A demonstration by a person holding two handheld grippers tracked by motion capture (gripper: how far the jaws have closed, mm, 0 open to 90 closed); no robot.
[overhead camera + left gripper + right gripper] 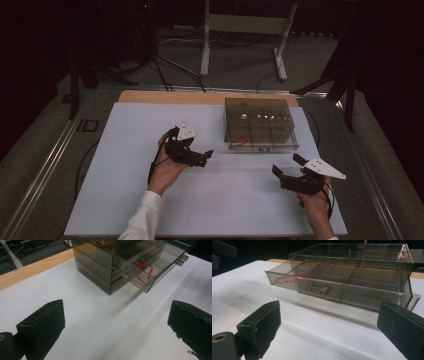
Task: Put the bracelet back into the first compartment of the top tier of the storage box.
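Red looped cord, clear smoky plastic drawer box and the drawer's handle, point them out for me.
Red looped cord [144, 273], left gripper view, middle of the loop.
Clear smoky plastic drawer box [257, 107], high view, top panel.
Clear drawer handle [317, 289], right gripper view, centre of the bar.

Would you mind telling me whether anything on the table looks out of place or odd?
Only mildly: the smoky clear box has its drawer pulled part-way out, with a red loop lying in one end compartment. Nothing looks spilled or damaged.
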